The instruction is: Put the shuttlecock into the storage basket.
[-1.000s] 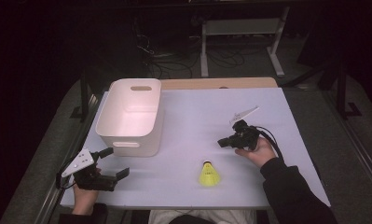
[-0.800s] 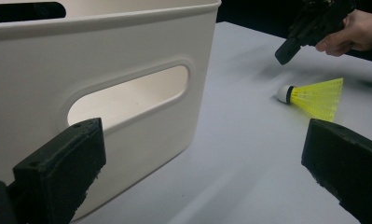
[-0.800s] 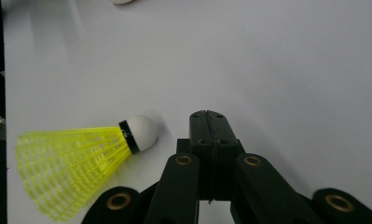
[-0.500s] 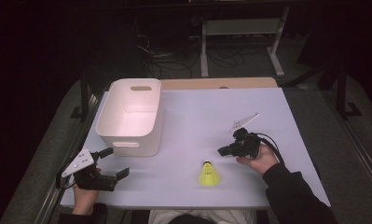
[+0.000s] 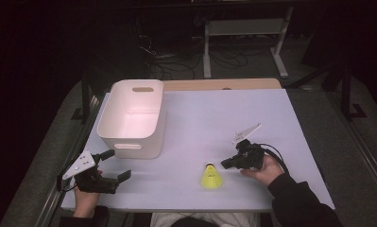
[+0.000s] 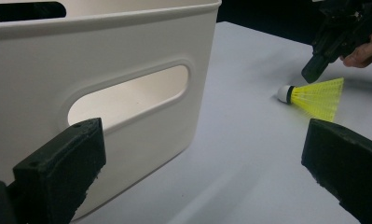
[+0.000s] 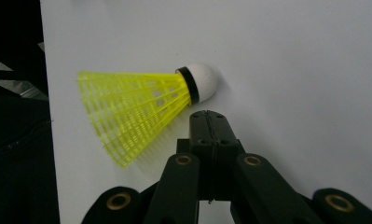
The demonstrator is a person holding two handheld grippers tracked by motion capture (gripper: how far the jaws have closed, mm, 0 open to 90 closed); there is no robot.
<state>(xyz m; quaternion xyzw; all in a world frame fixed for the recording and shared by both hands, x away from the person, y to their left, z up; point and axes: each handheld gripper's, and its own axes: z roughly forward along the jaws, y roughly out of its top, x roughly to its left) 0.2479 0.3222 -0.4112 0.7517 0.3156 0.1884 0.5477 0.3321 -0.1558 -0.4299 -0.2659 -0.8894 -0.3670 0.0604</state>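
Fingers of the right gripper (image 7: 207, 122) pressed together, empty, tips just right of the shuttlecock (image 7: 146, 105) lying on the table (image 5: 271, 113). Left gripper (image 5: 116, 165) jaws apart, near the bin (image 5: 134, 118).

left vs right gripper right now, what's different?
Jaws: the left gripper is wide open with nothing between its jaws; the right gripper is shut, jaws pressed together.
Place: the left gripper rests near the white bin; the right gripper points at the yellow shuttlecock, tips close to its white cork end.
Shared: both are black, hand-held, and hold nothing.
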